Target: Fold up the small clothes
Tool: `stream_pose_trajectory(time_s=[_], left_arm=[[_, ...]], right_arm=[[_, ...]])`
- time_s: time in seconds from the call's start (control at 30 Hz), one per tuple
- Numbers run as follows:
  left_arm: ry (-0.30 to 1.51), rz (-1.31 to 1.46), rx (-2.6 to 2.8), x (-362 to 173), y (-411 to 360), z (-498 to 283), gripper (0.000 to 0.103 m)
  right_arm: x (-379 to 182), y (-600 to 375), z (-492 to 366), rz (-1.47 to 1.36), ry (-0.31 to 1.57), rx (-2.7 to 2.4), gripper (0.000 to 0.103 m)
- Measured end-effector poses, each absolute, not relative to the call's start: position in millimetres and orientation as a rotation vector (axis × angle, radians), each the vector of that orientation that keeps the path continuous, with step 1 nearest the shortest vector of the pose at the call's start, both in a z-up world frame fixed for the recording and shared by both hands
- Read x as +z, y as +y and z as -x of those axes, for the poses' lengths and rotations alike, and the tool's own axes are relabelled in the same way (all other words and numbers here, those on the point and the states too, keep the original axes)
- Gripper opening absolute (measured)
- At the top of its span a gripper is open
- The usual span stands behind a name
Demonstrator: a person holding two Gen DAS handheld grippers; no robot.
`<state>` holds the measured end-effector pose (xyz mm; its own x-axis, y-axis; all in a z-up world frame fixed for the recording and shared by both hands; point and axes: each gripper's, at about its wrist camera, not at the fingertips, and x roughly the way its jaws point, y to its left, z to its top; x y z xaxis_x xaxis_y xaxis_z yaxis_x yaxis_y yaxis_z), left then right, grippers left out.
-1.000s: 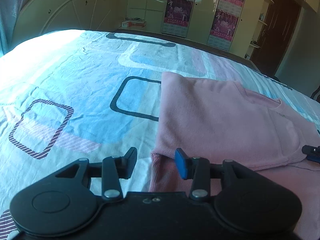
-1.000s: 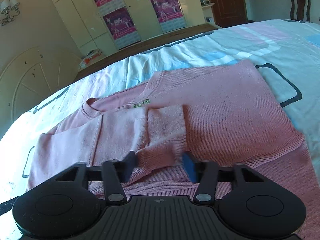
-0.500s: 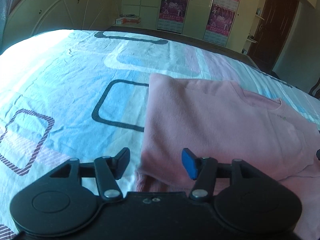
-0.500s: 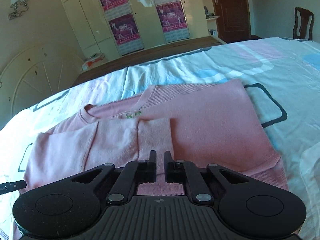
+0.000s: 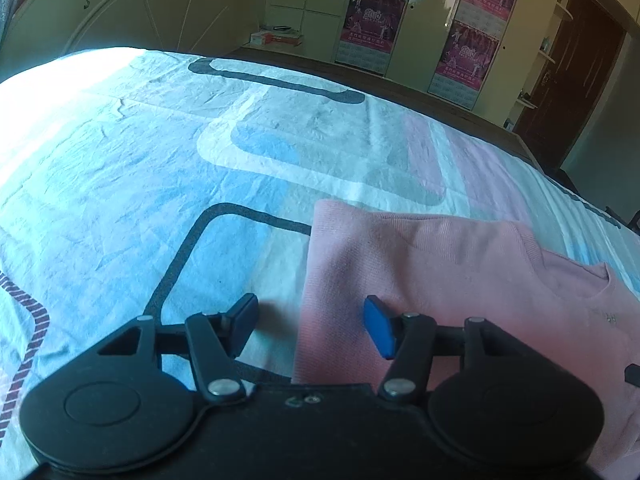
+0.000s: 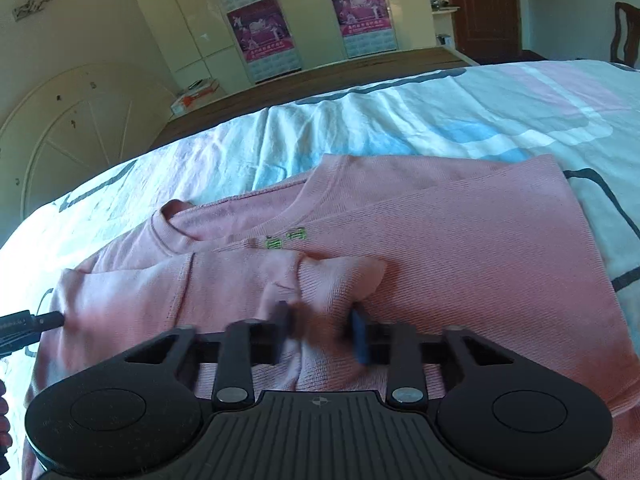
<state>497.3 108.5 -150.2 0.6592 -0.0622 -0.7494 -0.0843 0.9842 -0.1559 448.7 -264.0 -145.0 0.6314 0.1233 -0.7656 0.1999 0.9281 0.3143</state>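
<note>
A small pink knitted sweater lies flat on the bed, with one sleeve folded across its body. In the left wrist view the sweater fills the lower right. My left gripper is open, astride the sweater's left folded edge, holding nothing. My right gripper is partly open and blurred, with the folded sleeve's cuff bunched between its fingers. The left gripper's tip shows at the far left edge of the right wrist view, at the sweater's side.
The bed sheet is light blue, white and pink with dark rounded rectangles. Wardrobes with pink posters, a dark door and a chair stand beyond the bed.
My right gripper shut on the sleeve cuff half a second ago and has now opened part-way, leaving the cuff bunched. My left gripper moved left along the sweater's edge and opened wider.
</note>
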Motion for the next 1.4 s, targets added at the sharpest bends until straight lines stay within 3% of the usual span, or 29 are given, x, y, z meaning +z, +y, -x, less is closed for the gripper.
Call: stream_pose_trajectory(time_s=[0.07, 0.13, 0.23, 0.33, 0.4, 0.47, 0.5, 0.83, 1.0, 1.4], left_arm=[[0.824, 0.182, 0.008, -148.9, 108.5, -495.8, 0.021], [0.787, 0.182, 0.01, -143.6, 106.5, -491.7, 0.008], [0.728, 0.12, 0.048, -140.2, 102.7, -489.6, 0.001], [0.818, 0.145, 0.091, -151.8, 112.4, -498.9, 0.0], [0.809, 0.139, 0.084, -147.7, 113.9, -493.9, 0.003], [0.799, 0.106, 0.068, -140.1, 111.4, -483.5, 0.016], [0.791, 0.091, 0.062, -136.1, 109.4, -478.6, 0.016], [0.829, 0.037, -0.123, -127.6, 50.6, -424.9, 0.028], [0.852, 0.006, -0.113, -146.7, 45.3, -413.5, 0.028], [0.852, -0.015, -0.088, -145.6, 44.1, -407.9, 0.03]], right_arm=[[-142.6, -257.5, -448.7, -0.363, 0.883, -0.041, 0.011], [-136.0, -251.6, -444.3, -0.311, 0.837, -0.048, 0.01], [-124.7, -247.0, -435.5, -0.225, 0.748, -0.098, 0.01], [-143.9, -249.3, -448.0, -0.214, 0.869, -0.087, 0.011], [-141.9, -252.1, -443.7, -0.217, 0.846, -0.097, 0.013], [-134.2, -255.8, -437.8, -0.229, 0.818, -0.122, 0.041], [-130.1, -257.4, -434.2, -0.221, 0.797, -0.142, 0.043], [-110.2, -224.4, -414.4, -0.16, 0.773, -0.007, 0.042], [-141.3, -225.4, -409.9, -0.139, 0.897, -0.034, 0.039], [-115.8, -244.2, -393.3, -0.21, 0.818, -0.072, 0.038]])
